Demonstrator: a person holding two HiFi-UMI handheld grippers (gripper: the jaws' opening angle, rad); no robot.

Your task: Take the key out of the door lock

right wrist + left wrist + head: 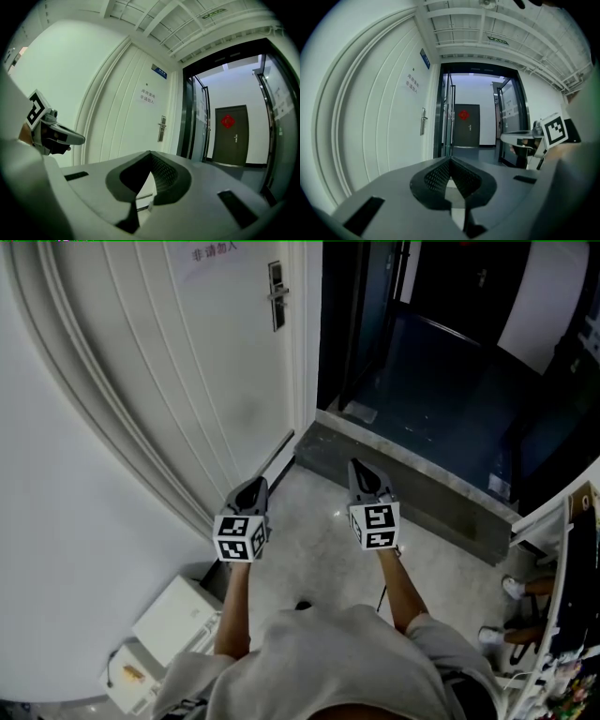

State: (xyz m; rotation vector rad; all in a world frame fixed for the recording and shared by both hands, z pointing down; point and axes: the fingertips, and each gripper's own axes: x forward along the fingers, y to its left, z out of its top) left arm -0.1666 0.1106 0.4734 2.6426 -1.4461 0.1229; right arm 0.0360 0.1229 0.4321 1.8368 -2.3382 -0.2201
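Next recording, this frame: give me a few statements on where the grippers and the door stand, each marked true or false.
1. The left gripper and the right gripper both have their jaws together with nothing between them. True.
2. The right gripper touches the lock plate on the white door. False: the plate is well ahead of both grippers, untouched.
3. The white door stands on the person's right. False: it is on the left, with the dark doorway on the right.
4. A red ornament hangs on the far dark door. True.
5. A paper notice is on the white door above the lock plate. True.
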